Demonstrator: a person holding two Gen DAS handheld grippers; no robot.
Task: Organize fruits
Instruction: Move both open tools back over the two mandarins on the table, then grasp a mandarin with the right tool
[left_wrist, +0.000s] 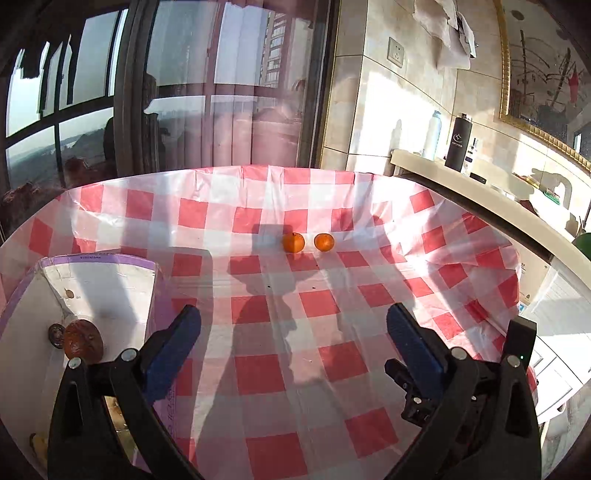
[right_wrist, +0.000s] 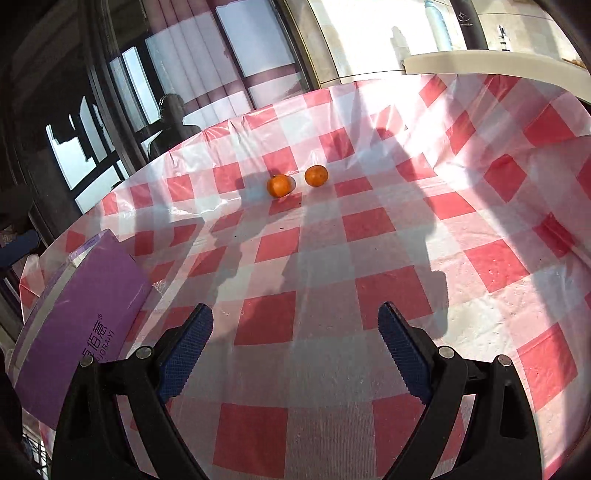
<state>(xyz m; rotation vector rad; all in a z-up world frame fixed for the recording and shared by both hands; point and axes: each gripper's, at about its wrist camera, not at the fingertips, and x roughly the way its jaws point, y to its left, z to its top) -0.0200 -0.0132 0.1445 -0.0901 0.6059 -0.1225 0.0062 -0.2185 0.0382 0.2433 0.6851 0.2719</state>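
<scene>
Two oranges (right_wrist: 279, 185) ahead, well apart from open, empty right hand-held gripper (right_wrist: 295, 332)

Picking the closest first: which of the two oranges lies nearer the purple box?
The left orange, with its stem nub showing; the right orange lies farther from the purple box.

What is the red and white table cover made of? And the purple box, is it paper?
The table cover looks like thin shiny plastic: it glints in the sun and has creases and crinkles along its far edge. The purple box seems to be cardboard with a smooth printed outside; the left camera shows its plain white inside and a thin cut rim. I can't be fully sure of either.
</scene>
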